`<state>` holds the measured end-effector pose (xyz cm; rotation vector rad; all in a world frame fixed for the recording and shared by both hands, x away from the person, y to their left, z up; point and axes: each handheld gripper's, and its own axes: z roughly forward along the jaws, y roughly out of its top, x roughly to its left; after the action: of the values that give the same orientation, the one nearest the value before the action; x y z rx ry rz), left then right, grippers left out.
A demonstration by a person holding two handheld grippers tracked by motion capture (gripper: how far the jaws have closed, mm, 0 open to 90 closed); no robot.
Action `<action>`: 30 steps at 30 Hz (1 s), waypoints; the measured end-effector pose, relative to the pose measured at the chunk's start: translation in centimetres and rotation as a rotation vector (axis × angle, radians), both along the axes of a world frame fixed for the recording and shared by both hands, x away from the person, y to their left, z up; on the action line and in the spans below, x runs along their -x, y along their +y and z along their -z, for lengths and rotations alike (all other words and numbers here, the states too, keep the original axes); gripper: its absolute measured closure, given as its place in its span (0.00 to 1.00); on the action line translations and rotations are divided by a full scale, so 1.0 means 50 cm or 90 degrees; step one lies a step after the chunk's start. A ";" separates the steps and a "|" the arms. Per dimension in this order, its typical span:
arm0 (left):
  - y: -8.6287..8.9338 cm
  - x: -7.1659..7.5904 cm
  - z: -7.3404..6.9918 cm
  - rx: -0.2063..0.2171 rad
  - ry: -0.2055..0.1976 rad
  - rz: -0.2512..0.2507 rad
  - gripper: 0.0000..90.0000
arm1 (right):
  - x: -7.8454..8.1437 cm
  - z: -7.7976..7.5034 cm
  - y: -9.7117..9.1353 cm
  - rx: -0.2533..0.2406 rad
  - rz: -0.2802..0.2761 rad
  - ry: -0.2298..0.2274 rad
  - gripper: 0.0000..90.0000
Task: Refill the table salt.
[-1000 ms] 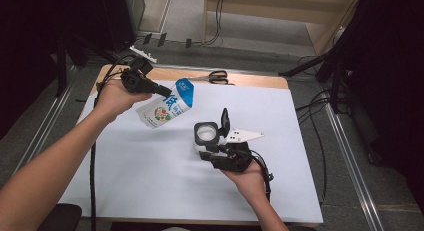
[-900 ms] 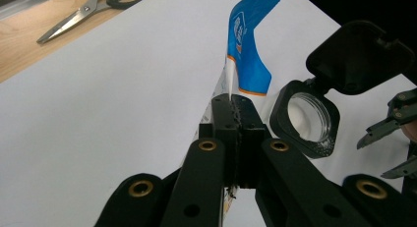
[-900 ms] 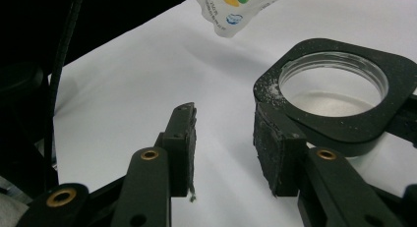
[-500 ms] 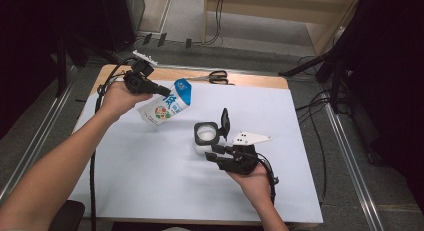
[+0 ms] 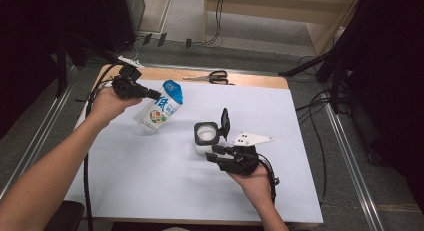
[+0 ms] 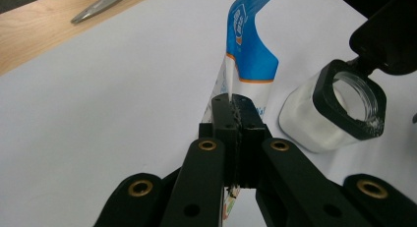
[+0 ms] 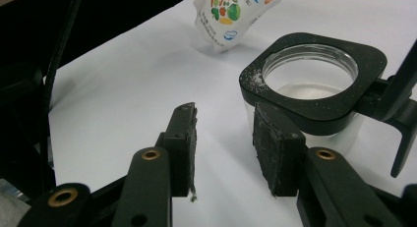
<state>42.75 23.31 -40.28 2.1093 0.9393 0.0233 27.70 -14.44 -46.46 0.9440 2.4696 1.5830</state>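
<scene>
The left gripper [image 6: 236,114] was clamped tight on the upper edge of the blue-and-white pouch [image 5: 159,107], holding it tilted in the upper left of the high view, its bottom near the white sheet [image 5: 300,121]. The right gripper [image 7: 223,143] stood partly open with nothing between its pads, just beside the glass jar [image 5: 205,137] at mid-frame. The jar's black flip lid [image 5: 225,123] stood raised and white powder lay inside, so some pouring looked done. Closing the lid seemed left. Scissors [image 5: 210,77] lay at the top edge.
</scene>
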 end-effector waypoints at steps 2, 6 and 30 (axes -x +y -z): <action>0.012 0.008 0.000 -0.009 -0.011 0.000 1.00 | -0.001 -0.001 -0.002 0.000 0.001 -0.003 0.69; 0.035 0.026 0.000 -0.002 -0.014 -0.009 1.00 | -0.003 -0.002 -0.009 0.000 0.004 -0.001 0.69; 0.147 0.112 0.025 0.011 -0.016 -0.044 1.00 | -0.019 -0.005 -0.036 0.004 0.016 0.002 0.70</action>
<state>37.13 30.68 -41.54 2.0557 0.9932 0.0768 28.64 -16.22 -46.19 0.9732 2.4529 1.5656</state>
